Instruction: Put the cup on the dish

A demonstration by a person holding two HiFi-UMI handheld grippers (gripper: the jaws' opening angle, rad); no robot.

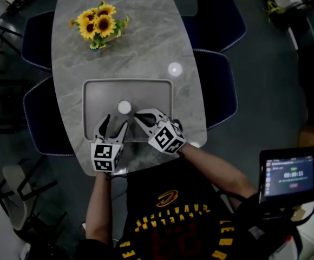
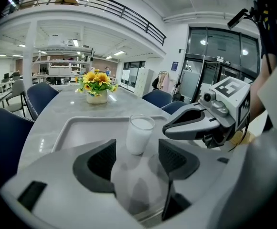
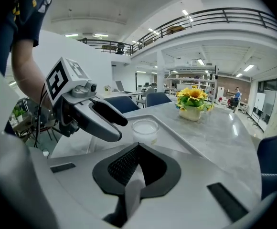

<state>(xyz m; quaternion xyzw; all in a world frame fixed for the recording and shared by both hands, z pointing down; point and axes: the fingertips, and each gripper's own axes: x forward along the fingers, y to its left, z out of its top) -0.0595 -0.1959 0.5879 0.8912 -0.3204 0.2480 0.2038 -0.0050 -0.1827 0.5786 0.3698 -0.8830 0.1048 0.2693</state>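
Note:
A small white cup (image 1: 124, 107) stands upright in the near half of a grey tray (image 1: 95, 93) on the marble table. A little round white dish (image 1: 175, 69) lies on the table beyond the tray's far right corner. My left gripper (image 1: 116, 121) is open just short of the cup, with nothing between its jaws; in its own view the cup (image 2: 139, 134) stands just past the pads (image 2: 100, 162). My right gripper (image 1: 137, 116) is shut and empty, its tip to the right of the cup. The cup (image 3: 145, 130) sits ahead of its closed pads (image 3: 129, 163).
A vase of sunflowers (image 1: 99, 27) stands at the far end of the table. Dark blue chairs (image 1: 219, 23) line both long sides. A screen on a stand (image 1: 289, 175) is at the person's right. The table's near edge runs just under both grippers.

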